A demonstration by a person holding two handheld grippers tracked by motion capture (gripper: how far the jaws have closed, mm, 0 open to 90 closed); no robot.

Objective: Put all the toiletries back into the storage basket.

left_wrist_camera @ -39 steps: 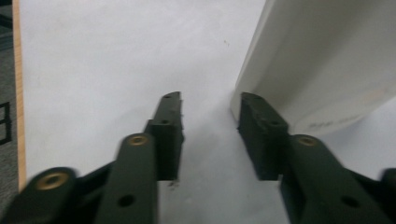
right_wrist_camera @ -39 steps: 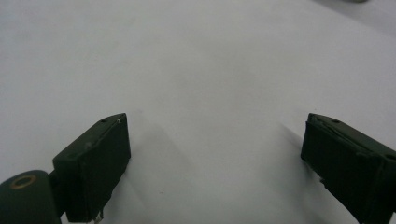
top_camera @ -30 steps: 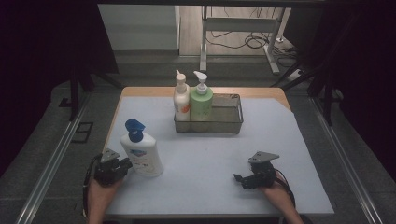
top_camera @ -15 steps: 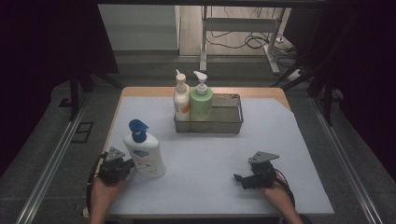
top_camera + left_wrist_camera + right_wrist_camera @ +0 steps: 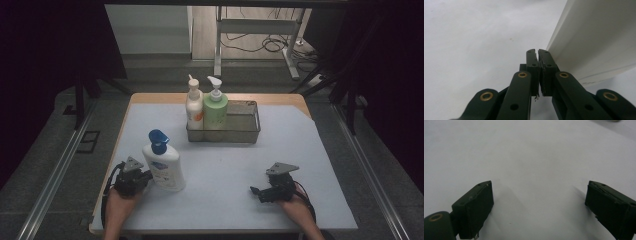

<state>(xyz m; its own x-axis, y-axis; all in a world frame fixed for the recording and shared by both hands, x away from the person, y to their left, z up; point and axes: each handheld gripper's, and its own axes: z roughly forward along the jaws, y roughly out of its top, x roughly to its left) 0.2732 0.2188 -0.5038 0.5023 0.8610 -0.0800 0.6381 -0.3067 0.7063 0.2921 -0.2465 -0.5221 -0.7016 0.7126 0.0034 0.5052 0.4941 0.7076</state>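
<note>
The left gripper view shows the left tongs (image 5: 538,53) pressed together beside the white bottle (image 5: 163,162); right tongs (image 5: 539,205) spread. The basket (image 5: 247,134) holds two pump bottles (image 5: 215,109).

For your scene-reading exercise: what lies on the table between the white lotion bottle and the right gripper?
Nothing: in the high view, the stretch of pale table cover between the white lotion bottle and the right gripper is bare.
</note>
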